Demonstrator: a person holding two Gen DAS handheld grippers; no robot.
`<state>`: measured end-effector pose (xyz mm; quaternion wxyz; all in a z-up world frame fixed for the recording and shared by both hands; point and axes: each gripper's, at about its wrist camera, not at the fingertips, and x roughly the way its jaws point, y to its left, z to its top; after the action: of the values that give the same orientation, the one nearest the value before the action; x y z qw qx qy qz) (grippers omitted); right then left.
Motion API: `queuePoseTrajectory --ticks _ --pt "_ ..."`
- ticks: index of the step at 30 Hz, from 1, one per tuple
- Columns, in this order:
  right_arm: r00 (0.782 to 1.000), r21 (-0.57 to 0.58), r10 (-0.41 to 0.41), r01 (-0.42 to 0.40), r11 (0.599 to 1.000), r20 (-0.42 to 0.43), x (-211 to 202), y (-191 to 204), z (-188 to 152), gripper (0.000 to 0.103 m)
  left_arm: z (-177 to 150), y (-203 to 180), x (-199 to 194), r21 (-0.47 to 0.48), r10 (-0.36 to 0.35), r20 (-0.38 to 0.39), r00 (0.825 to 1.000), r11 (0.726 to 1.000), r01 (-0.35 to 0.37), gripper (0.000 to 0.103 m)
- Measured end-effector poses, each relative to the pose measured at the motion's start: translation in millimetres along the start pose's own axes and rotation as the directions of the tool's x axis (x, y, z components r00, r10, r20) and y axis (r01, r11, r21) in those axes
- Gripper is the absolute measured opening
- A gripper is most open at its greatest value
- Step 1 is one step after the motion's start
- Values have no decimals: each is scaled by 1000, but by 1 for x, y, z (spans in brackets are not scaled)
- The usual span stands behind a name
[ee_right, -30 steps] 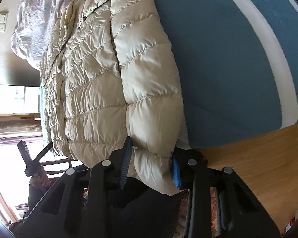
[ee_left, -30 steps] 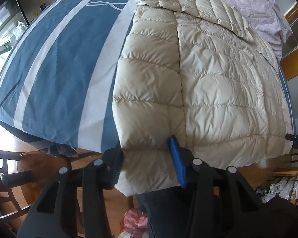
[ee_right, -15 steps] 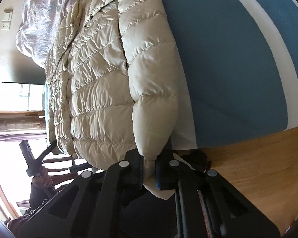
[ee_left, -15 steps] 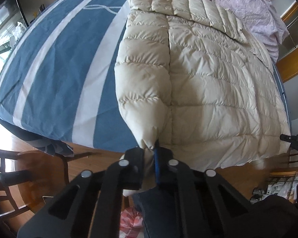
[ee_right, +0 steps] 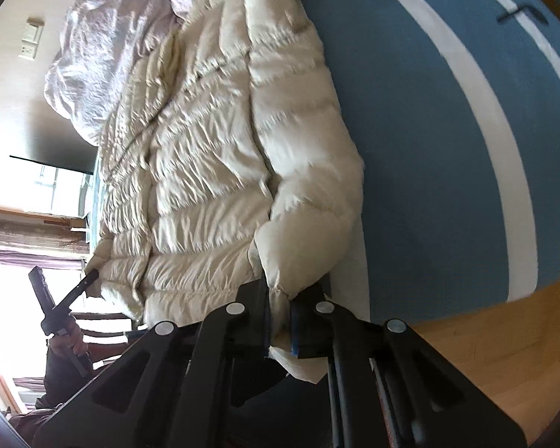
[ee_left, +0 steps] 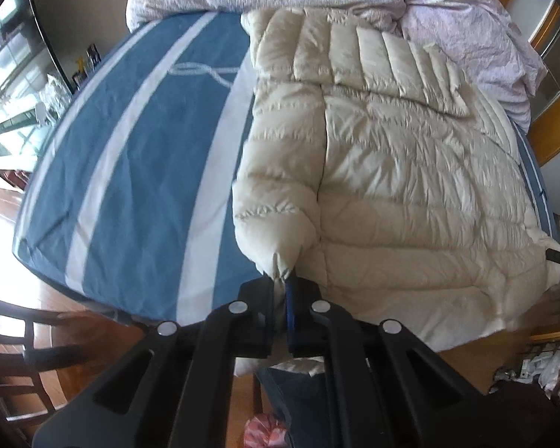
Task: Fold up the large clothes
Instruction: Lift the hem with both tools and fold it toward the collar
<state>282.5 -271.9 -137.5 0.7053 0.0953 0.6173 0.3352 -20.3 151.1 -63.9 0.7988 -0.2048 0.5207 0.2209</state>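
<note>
Item: cream down jacket [ee_left: 392,171], hem corners pinched in left gripper [ee_left: 283,295] and right gripper [ee_right: 280,313]. Step: lifting hem. Next: carry it forward toward collar, keeping corners level.

Wood floor [ee_right: 485,354] – blue-and-white striped bed [ee_left: 138,171], dark chair [ee_left: 15,358] beside, bright window [ee_right: 56,190], pale wall.
</note>
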Motion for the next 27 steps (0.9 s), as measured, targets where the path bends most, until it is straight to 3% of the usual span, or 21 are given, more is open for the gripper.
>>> queuePoseTrajectory --ticks 18,27 --pt "996 -56 -55 59 997 77 -5 31 69 7 85 -9 -1 13 31 91 995 999 -33 5" --pt "982 -39 -60 68 997 181 -10 50 113 7 147 -13 3 15 22 157 987 1000 -24 5"
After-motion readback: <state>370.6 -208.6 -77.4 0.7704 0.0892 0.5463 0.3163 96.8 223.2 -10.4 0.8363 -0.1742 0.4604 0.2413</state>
